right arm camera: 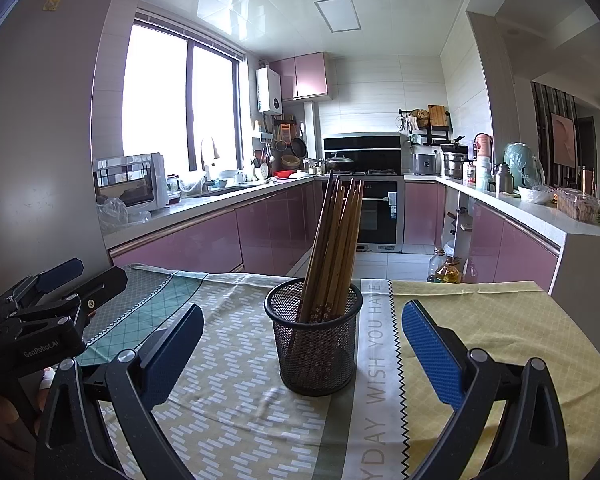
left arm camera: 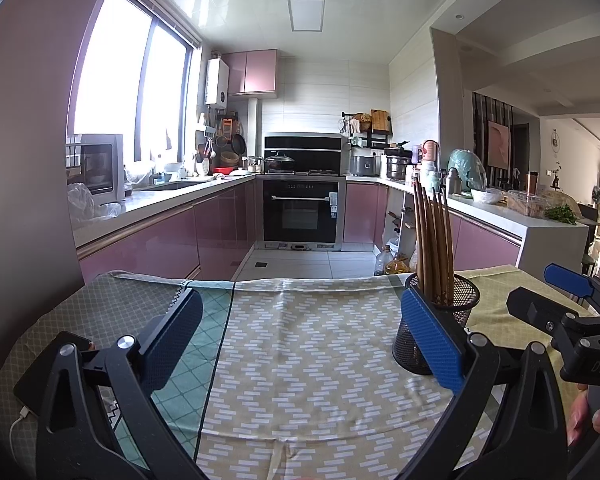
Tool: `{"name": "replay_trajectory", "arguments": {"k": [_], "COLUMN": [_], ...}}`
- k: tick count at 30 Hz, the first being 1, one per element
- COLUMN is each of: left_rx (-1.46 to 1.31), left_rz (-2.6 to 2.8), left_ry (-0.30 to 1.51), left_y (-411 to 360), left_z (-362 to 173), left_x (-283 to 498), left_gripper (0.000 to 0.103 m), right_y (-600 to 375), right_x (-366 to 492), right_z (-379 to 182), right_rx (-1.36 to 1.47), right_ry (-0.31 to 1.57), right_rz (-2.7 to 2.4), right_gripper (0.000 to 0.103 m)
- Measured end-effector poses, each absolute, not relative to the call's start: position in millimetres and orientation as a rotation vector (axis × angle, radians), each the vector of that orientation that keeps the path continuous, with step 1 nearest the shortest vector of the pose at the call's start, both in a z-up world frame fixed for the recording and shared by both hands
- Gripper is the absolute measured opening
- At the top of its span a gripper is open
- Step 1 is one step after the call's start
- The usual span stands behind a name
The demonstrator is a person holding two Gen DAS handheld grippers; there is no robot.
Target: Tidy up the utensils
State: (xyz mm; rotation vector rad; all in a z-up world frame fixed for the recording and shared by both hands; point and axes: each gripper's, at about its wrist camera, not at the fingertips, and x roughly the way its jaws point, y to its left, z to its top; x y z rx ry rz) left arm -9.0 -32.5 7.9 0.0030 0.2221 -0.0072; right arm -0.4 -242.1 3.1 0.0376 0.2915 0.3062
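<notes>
A black mesh cup point(right arm camera: 314, 340) stands upright on the patterned tablecloth point(right arm camera: 235, 400) and holds several brown wooden chopsticks point(right arm camera: 336, 240), leaning back. My right gripper point(right arm camera: 302, 348) is open and empty, its blue pads on either side of the cup, a little short of it. In the left wrist view the cup point(left arm camera: 452, 308) and chopsticks point(left arm camera: 434, 240) sit just behind my right-hand pad. My left gripper point(left arm camera: 300, 336) is open and empty over bare cloth point(left arm camera: 300, 360). The right gripper point(left arm camera: 568, 300) shows at the far right of the left wrist view.
A phone on a white cable point(left arm camera: 31, 392) lies at the table's left edge. The left gripper point(right arm camera: 47, 300) shows at the left of the right wrist view. Beyond the table's far edge are pink kitchen cabinets point(left arm camera: 219, 228), an oven point(left arm camera: 304, 212) and oil bottles point(right arm camera: 446, 268) on the floor.
</notes>
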Motion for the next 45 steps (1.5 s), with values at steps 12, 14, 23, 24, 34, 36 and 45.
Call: {"name": "replay_trajectory", "arguments": {"k": [12, 14, 23, 24, 34, 36, 45], "left_rx": [0.002, 0.003, 0.003, 0.003, 0.003, 0.003, 0.004], "left_rz": [-0.008, -0.007, -0.008, -0.009, -0.010, -0.010, -0.009], "left_ry": [0.223, 0.224, 0.225, 0.226, 0.228, 0.230, 0.230], "left_y": [-32.2, -31.7, -32.1, -32.1, -33.2, -33.7, -34.0], "left_z": [8.2, 8.8, 7.8, 7.8, 5.5, 5.0, 5.3], "left_x": [-8.7, -8.7, -8.7, -8.7, -9.1, -9.3, -9.2], "left_gripper": [0.098, 0.098, 0.098, 0.098, 0.098, 0.098, 0.098], "right_y": [-242.1, -241.8, -241.9, -242.2, -242.0, -242.3, -241.7], "right_x": [-0.3, -0.8, -0.2, -0.4, -0.2, -0.3, -0.2], "right_z": [3.0, 3.1, 3.1, 3.1, 3.0, 3.1, 2.9], "right_rx": [0.037, 0.039, 0.037, 0.039, 0.040, 0.041, 0.044], "right_ry": [0.293, 0.291, 0.294, 0.293, 0.294, 0.293, 0.293], "right_rz": [0.306, 0.306, 0.306, 0.306, 0.308, 0.307, 0.306], "right_gripper": [0.096, 0.096, 0.096, 0.096, 0.096, 0.096, 0.096]}}
